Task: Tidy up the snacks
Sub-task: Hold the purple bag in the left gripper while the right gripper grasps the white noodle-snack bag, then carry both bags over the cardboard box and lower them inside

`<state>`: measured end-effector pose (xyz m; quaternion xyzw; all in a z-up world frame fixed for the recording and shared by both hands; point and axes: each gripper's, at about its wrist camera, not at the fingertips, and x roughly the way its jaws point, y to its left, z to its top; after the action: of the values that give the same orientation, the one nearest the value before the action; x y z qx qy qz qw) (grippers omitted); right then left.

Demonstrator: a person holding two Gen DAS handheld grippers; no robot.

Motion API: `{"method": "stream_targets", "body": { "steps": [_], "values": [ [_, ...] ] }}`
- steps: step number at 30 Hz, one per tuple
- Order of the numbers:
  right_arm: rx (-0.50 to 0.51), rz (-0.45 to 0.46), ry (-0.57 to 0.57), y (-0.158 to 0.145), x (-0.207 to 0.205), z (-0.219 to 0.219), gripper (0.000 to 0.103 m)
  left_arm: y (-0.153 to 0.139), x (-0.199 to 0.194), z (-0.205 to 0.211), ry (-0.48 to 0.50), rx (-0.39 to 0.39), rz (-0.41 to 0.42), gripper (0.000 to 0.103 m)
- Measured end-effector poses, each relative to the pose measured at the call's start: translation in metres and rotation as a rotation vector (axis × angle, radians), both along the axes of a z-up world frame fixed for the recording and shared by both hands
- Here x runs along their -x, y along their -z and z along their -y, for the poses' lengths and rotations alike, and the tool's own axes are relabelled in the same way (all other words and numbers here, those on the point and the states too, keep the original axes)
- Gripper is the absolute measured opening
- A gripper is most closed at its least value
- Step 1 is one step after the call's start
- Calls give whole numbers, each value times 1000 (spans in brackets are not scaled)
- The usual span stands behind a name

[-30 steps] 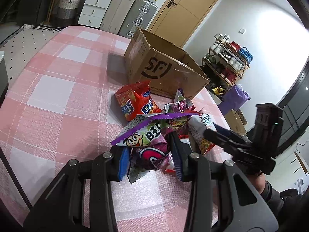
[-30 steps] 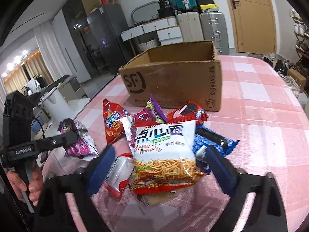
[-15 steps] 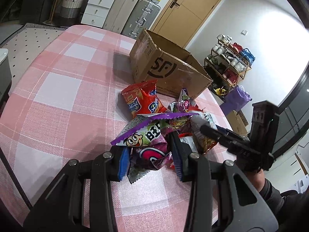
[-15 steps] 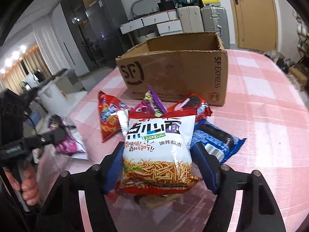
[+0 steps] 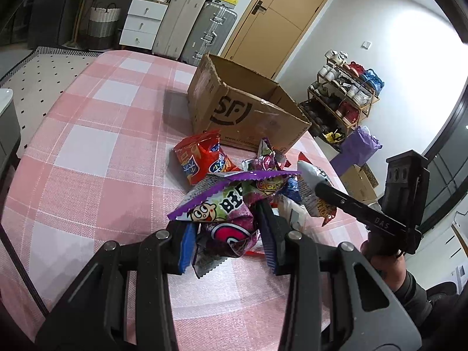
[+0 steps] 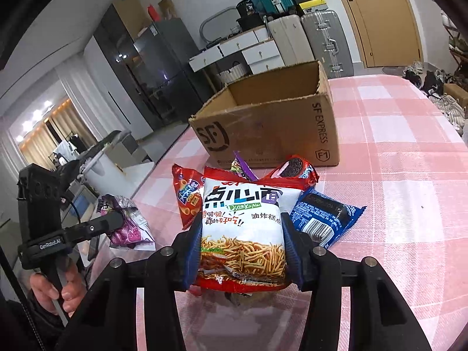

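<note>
Now, left gripper (image 5: 228, 239): clenched on the purple snack bag (image 5: 225, 219), lifted off the table.
Right gripper (image 6: 242, 251): jaws just closed onto the noodle packet (image 6: 242, 228), before the cardboard box (image 6: 272, 125).
Risk: crinkly film could be squeezed out, both dropped.

Pink-and-white checked tablecloth (image 6: 409, 152), brown cardboard box (image 6: 263, 128), purple snack bag (image 5: 225, 213), blue packet (image 6: 324, 213)

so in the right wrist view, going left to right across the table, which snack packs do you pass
purple snack pack in the left hand-held gripper → red chip bag → white noodle snack bag clamped in the right hand-held gripper → blue cookie pack
</note>
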<state>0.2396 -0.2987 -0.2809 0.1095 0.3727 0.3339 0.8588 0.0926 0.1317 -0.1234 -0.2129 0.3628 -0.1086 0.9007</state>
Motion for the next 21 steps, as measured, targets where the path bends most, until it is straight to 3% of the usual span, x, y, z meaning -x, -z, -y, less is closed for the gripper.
{"method": "stream_targets", "body": {
  "steps": [7, 21],
  "values": [
    [-29, 28, -7, -14, 14, 16, 49, -13, 7, 5, -4, -23, 15, 35],
    [-67, 165, 3, -78, 44, 35, 50, -52, 11, 22, -14, -111, 35, 35]
  ]
}}
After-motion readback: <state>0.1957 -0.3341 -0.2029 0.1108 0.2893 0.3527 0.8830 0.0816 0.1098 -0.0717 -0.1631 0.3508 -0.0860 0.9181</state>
